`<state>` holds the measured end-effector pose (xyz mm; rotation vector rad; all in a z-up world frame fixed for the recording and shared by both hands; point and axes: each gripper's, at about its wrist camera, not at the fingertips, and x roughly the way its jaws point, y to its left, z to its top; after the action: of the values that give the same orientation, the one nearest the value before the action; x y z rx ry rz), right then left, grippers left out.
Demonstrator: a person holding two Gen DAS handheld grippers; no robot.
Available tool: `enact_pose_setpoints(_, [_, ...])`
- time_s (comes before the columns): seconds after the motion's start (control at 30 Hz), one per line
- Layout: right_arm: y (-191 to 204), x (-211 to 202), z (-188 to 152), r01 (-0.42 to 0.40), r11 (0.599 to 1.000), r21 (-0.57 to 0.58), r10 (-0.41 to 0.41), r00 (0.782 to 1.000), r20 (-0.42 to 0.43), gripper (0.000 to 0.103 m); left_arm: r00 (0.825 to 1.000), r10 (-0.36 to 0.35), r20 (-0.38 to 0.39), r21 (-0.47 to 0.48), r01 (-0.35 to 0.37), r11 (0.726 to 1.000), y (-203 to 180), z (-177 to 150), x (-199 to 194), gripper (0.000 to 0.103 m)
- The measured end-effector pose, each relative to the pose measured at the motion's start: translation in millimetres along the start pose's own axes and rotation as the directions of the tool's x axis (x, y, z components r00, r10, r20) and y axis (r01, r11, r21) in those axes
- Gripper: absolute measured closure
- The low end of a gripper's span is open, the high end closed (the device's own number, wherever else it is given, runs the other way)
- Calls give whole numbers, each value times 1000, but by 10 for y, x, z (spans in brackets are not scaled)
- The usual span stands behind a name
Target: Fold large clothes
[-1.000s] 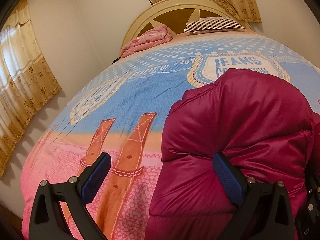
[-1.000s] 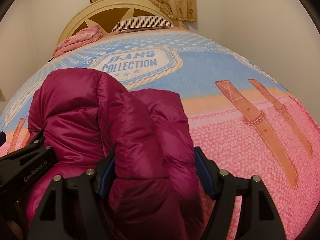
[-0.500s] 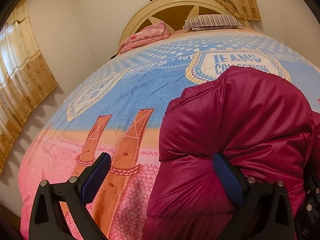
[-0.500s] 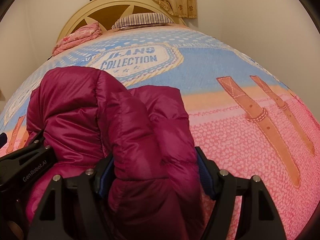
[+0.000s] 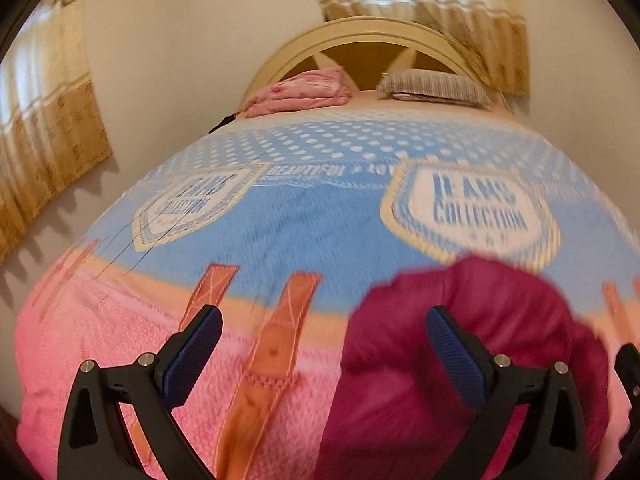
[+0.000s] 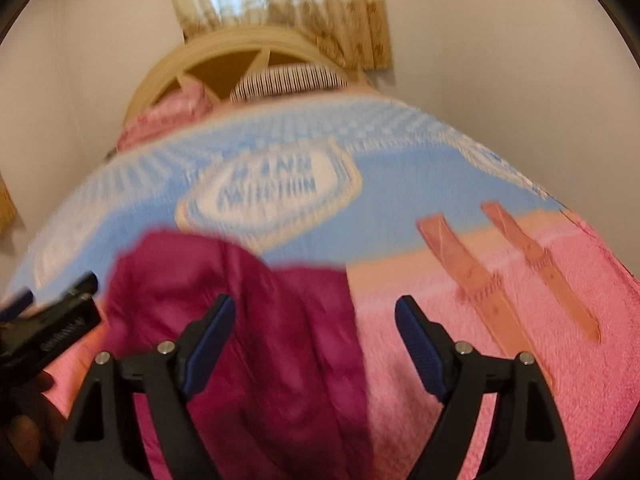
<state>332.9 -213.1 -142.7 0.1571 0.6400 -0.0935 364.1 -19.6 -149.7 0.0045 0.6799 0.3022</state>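
A magenta puffer jacket (image 5: 460, 360) lies bunched and folded on the bedspread (image 5: 300, 240), low and right in the left wrist view. My left gripper (image 5: 324, 344) hangs above it, open, its right pad over the jacket's left edge and nothing pressed between the pads. In the right wrist view the jacket (image 6: 260, 320) sits low and left of centre. My right gripper (image 6: 314, 332) is above it with its jaws opening. The right pad is over bare pink bedspread, and neither pad presses the fabric. The left gripper (image 6: 52, 320) shows at the left edge there.
The bed fills both views, with a blue and pink bedspread. A striped pillow (image 5: 436, 88) and a folded pink blanket (image 5: 300, 96) lie at the cream headboard (image 5: 372, 36). Walls stand close on both sides. Curtains (image 5: 44, 120) hang at the left and behind the headboard.
The right gripper let go of the jacket fold it was clamping and its jaws spread. Both grippers rose away from the jacket, which now looks smaller and lower in both views.
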Motion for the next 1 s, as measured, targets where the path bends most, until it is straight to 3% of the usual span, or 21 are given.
enact_pose_setpoints(0.13, [188, 358, 230, -20, 1000, 20, 21, 999, -42, 28, 997, 63, -44, 13, -62, 998, -184, 113, 277, 1])
enact_pose_setpoints(0.23, [260, 754, 128, 7, 1000, -8, -8, 992, -126, 32, 990, 101, -102, 87, -93, 992, -340, -21, 577, 1])
enact_pose_setpoints(0.33, [187, 894, -27, 10, 1000, 15, -8, 987, -158, 32, 989, 75, -125, 77, -65, 995, -327, -147, 715, 1])
enact_pose_setpoints(0.6, [173, 971, -157, 13, 1000, 7, -12, 989, -148, 32, 987, 5, -161, 12, -3, 1000, -289, -281, 879, 1])
enact_pose_setpoints(1.0, [130, 1038, -227, 5, 1000, 24, -1, 987, -161, 31, 991, 28, -130, 29, -24, 999, -325, -336, 852, 1])
